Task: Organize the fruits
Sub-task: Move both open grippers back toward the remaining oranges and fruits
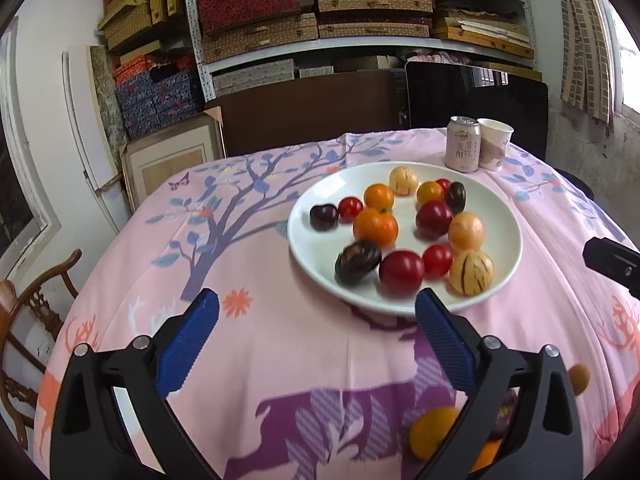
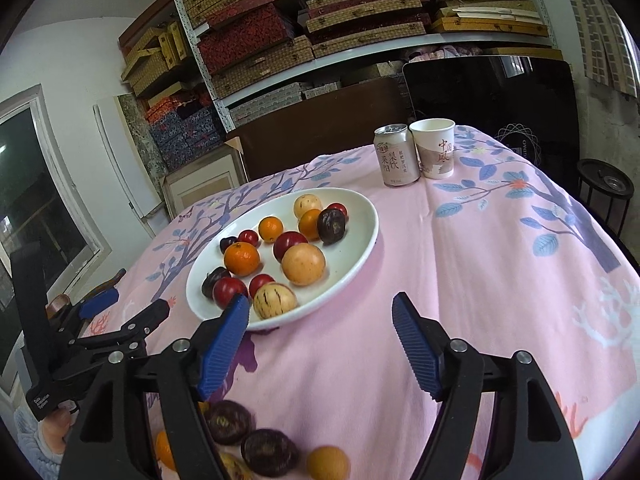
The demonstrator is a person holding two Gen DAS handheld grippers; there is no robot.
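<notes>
Pink tree-printed tablecloth (image 1: 280, 360), box-stacked metal shelves (image 1: 360, 40) at twelve o'clock.
Glossy round white plate (image 1: 312, 248) of smooth fruits; left gripper (image 1: 316, 312) and right gripper (image 2: 320, 312) both spread, empty.

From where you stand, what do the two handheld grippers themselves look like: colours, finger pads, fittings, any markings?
Both are alike: the left gripper and right gripper have matte black angular plastic frames with triangular cut-outs, round silver pivot bolts, and two blue ribbed finger pads. Seen from the right wrist view, the left one's black handle carries small white lettering, too small to read. No cables show. A bit of light patterned sleeve shows below that handle.
</notes>
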